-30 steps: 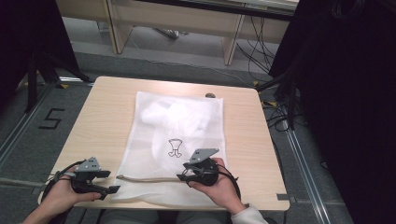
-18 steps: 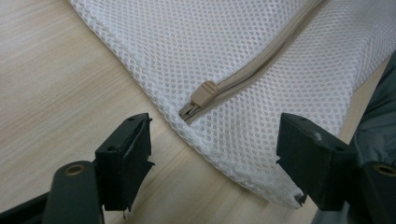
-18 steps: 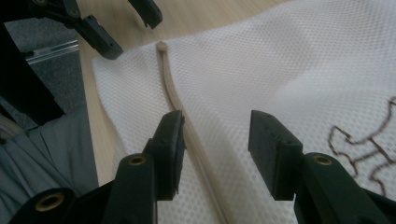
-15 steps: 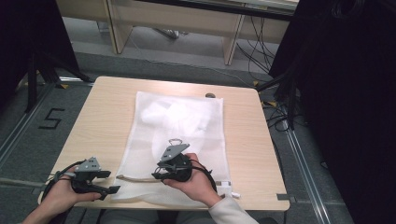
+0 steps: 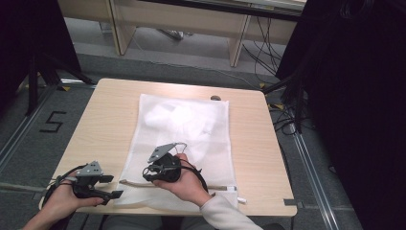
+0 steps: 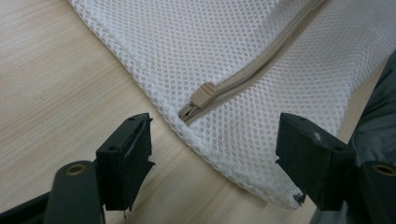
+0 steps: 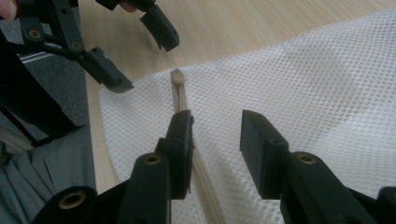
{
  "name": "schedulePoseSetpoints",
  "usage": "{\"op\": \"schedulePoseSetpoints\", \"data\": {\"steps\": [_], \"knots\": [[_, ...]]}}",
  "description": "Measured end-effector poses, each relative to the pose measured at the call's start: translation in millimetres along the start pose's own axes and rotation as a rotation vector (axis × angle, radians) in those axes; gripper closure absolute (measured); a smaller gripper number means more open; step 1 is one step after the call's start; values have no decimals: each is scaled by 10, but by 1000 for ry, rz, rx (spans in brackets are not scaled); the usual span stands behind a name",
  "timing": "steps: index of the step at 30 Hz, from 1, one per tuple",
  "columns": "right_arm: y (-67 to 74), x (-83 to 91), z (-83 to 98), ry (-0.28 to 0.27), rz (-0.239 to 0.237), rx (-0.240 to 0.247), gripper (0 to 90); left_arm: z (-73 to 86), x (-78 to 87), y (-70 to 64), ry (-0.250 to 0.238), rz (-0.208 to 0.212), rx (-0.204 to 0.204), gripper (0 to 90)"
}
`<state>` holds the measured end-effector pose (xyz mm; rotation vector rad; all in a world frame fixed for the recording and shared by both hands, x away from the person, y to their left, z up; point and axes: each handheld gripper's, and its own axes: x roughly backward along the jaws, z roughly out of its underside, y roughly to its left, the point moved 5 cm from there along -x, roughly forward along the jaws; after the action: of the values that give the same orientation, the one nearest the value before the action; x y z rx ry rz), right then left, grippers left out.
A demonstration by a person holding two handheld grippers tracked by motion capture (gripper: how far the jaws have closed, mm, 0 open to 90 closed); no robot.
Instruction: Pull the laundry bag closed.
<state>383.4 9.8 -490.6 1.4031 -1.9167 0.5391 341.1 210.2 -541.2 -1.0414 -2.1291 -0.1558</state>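
Note:
A white mesh laundry bag (image 5: 191,129) lies flat on the wooden table (image 5: 110,115), with white cloth bunched inside its far half. A beige zipper (image 5: 131,182) runs along its near edge. The zipper pull (image 6: 204,94) sits near the bag's near-left corner. My left gripper (image 5: 112,186) rests at that corner, open wide, its jaws either side of the pull (image 6: 215,140). My right gripper (image 5: 146,172) hovers low over the mesh (image 7: 303,79), open with a narrow gap (image 7: 215,126). The zipper passes under its left jaw towards the pull (image 7: 177,77) and the left gripper (image 7: 147,64).
A small dark object (image 5: 215,98) lies at the table's far edge beside the bag. Bare wood shows left and right of the bag. Pale furniture legs (image 5: 238,45), cables (image 5: 268,57) and a floor mark "5" (image 5: 53,122) surround the table.
My right gripper has moved left along the bag's near edge, from its right part towards the left gripper. The left gripper has stayed put and open.

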Motion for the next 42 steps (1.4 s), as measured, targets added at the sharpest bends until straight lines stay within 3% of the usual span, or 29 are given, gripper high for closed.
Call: {"op": "schedulePoseSetpoints", "data": {"steps": [3, 9, 13, 15, 22, 24, 30, 42], "knots": [[13, -68, -43, 11, -9, 7, 652, 3, -3, -6, -3, 9, 20, 266], [41, -154, -103, 21, -29, 17, 695, 5, 0, -10, -2, 0, 23, 266], [72, -213, -148, 33, -36, 30, 709, 10, 10, 11, 22, -3, -14, 276], [101, -269, -177, 41, -50, 35, 712, 5, 3, -6, 7, 4, 5, 276], [145, -420, -238, 60, -65, 43, 716, 7, 3, -6, 9, 5, 4, 276], [163, -463, -241, 74, -74, 26, 721, 10, 2, 6, 14, 7, -7, 275], [153, -573, -254, 87, -76, 43, 724, 10, 1, 1, 11, 13, -4, 275], [147, -765, -275, 112, -81, 24, 713, 14, -2, 3, 16, 13, -3, 272]]}}
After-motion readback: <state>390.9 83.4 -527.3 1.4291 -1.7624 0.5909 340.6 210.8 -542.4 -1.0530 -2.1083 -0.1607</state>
